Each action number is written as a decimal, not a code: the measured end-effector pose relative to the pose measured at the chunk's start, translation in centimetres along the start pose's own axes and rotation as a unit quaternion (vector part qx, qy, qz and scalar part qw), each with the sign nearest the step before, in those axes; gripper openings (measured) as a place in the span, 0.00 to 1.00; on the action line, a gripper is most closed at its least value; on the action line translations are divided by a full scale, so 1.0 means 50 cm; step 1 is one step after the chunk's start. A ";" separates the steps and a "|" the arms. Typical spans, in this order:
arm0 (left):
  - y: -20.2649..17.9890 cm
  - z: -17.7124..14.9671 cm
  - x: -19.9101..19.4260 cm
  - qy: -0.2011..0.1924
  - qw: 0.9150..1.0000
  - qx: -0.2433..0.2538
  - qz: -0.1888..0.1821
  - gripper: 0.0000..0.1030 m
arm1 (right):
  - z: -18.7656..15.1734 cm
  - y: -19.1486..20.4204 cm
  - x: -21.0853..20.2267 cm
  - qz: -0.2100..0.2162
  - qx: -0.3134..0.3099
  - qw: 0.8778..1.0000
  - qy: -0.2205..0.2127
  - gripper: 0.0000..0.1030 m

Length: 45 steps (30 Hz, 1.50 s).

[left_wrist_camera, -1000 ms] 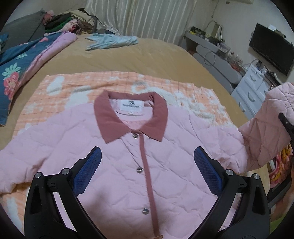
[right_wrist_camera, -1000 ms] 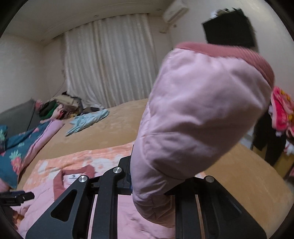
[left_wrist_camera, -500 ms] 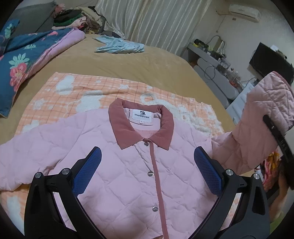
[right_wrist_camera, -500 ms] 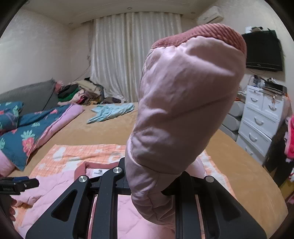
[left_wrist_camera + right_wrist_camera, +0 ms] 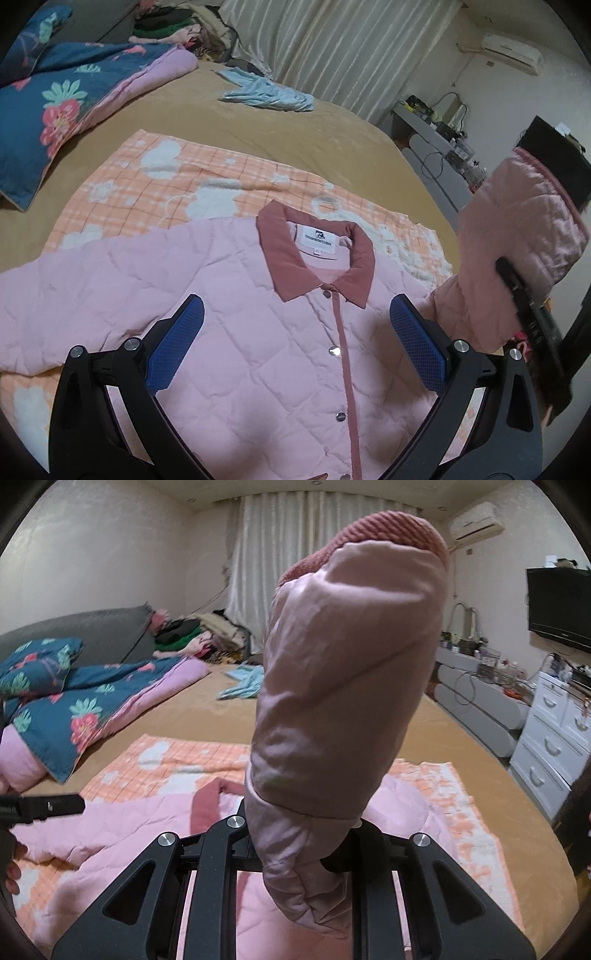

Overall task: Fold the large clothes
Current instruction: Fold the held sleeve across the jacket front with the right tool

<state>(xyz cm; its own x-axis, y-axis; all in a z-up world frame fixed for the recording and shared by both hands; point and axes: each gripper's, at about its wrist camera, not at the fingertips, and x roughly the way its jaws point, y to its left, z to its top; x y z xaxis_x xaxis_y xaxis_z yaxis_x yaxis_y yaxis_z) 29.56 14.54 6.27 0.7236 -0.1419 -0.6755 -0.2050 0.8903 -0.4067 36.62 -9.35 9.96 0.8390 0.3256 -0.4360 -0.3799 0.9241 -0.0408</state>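
My right gripper [image 5: 314, 853] clenches the puffy quilted sleeve [image 5: 347, 686], corduroy cuff upright at frame centre; my left gripper [image 5: 295, 343] hangs released above the pink jacket [image 5: 236, 332].

L wrist cam: above jacket [image 5: 258, 332] front, tilted down, facing curtains [image 5: 332, 48]; close, collar mid-frame.
R wrist cam: lower, more level, facing same curtains [image 5: 295, 554]; sleeve [image 5: 351, 683] right at lens, blocks centre.
Shared: jacket, orange blanket [image 5: 184, 184] [image 5: 166, 760], floral quilt [image 5: 55, 92] [image 5: 74, 701], blue garment, AC unit.
Cross-sight: L cam sees the sleeve [image 5: 517, 240] at its right edge; R cam sees left gripper [image 5: 48, 806] at its left edge.
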 end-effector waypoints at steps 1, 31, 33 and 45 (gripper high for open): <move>0.007 -0.001 -0.001 0.000 1.000 -0.004 -0.001 0.92 | -0.007 0.012 0.007 0.005 -0.003 1.000 0.004 0.17; 0.185 -0.084 0.056 0.061 0.987 -0.125 -0.085 0.92 | -0.253 0.320 0.211 0.138 -0.071 0.968 0.198 0.76; 0.191 -0.098 0.074 0.079 0.982 -0.140 -0.104 0.92 | -0.260 0.333 0.195 0.141 -0.093 0.964 0.204 0.82; 0.152 -0.187 0.180 0.145 0.978 -0.121 -0.088 0.51 | -0.290 0.179 0.049 0.136 -0.038 0.970 0.196 0.94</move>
<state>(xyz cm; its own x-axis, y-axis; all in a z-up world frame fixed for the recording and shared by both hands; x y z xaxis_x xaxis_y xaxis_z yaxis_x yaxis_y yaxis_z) 28.37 15.96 -8.65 0.5518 -0.4318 -0.7135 -0.2698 0.7171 -0.6427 29.62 -3.20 -4.52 0.4969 0.4402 -0.7478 -0.6066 0.7924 0.0634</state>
